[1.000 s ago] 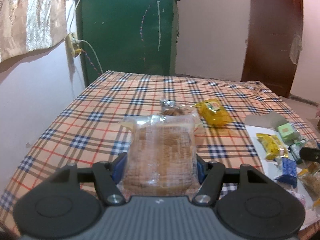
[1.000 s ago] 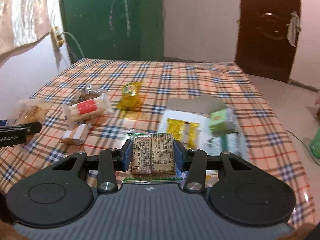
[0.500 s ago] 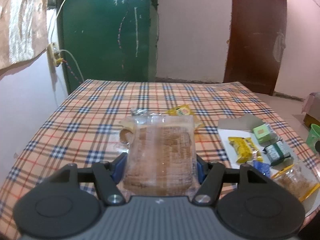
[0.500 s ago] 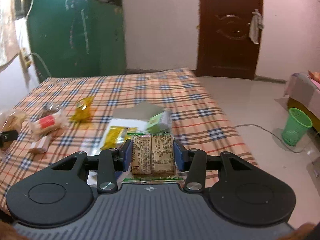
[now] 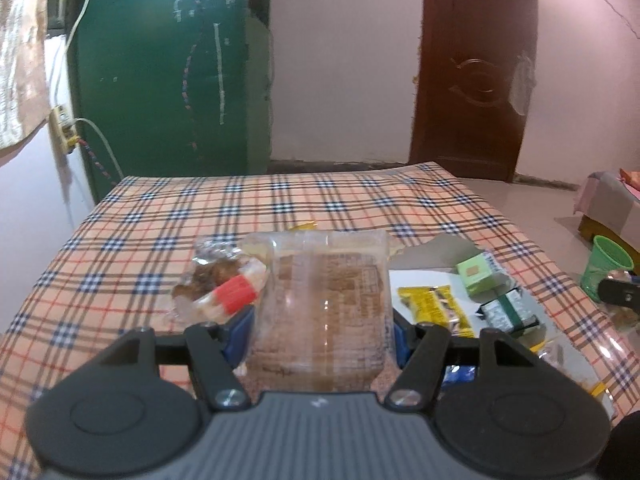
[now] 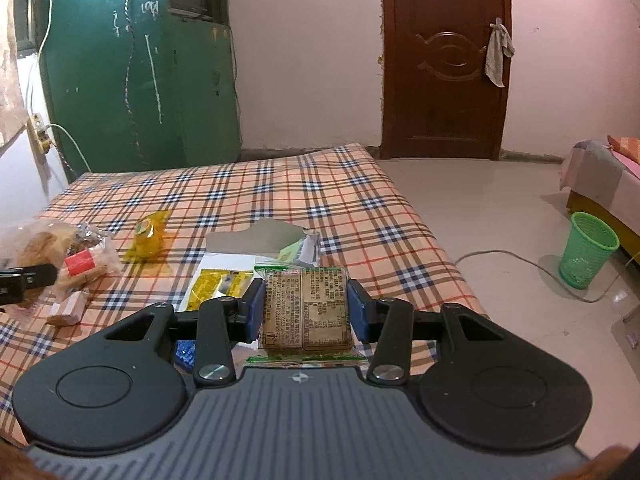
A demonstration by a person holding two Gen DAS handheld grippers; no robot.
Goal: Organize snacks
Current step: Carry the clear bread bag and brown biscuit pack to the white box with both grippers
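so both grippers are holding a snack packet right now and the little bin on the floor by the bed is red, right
Not quite. The bin on the floor is green, not red, as the right wrist view shows. The rest stands: the left gripper is shut on a clear packet of brown biscuits, and the right gripper is shut on a packet of two brown bars.

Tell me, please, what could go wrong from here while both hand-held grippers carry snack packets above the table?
The left hand-held gripper grips a soft clear cracker packet by its sides; squeezing could crush the crackers or let it slip. The right hand-held gripper holds a small brown packet near the table edge, so a drop might land on the floor. The white tray already looks crowded.
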